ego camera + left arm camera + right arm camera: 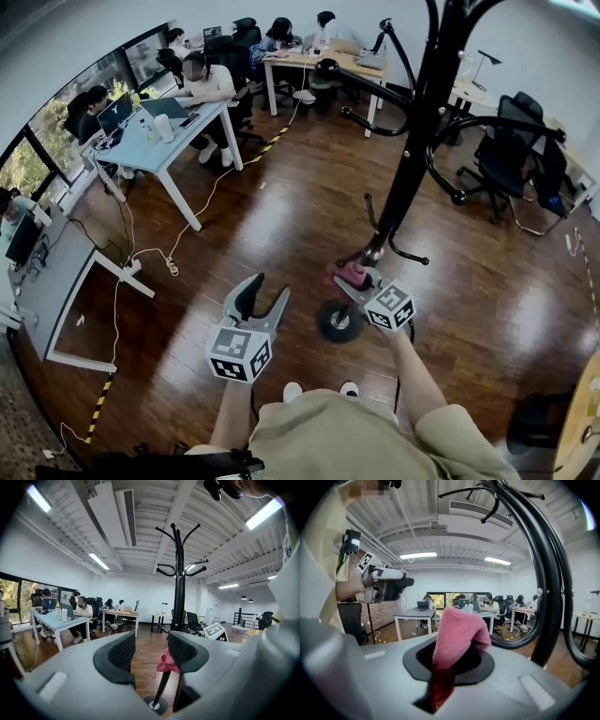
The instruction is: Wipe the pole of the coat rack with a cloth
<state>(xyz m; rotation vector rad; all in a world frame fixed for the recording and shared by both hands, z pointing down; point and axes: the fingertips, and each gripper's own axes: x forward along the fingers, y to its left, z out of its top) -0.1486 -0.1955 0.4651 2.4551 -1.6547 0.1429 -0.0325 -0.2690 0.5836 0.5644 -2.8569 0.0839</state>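
The black coat rack pole (411, 159) rises from a round base (338, 321) on the wooden floor. My right gripper (352, 281) is shut on a pink cloth (351, 273), held against the lowest part of the pole just above the base. In the right gripper view the cloth (458, 637) bulges out between the jaws, and the pole (550, 597) curves past on the right. My left gripper (267, 292) hangs open to the left of the base, holding nothing. Through its jaws in the left gripper view I see the pole (178, 588), the cloth (166, 663) and the base (154, 705).
Curved hooks (382, 94) stick out from the rack at several heights. A light blue desk (164, 141) with seated people stands far left, a wooden desk (323, 64) at the back, office chairs (506, 159) to the right. A white cable (173, 253) runs over the floor.
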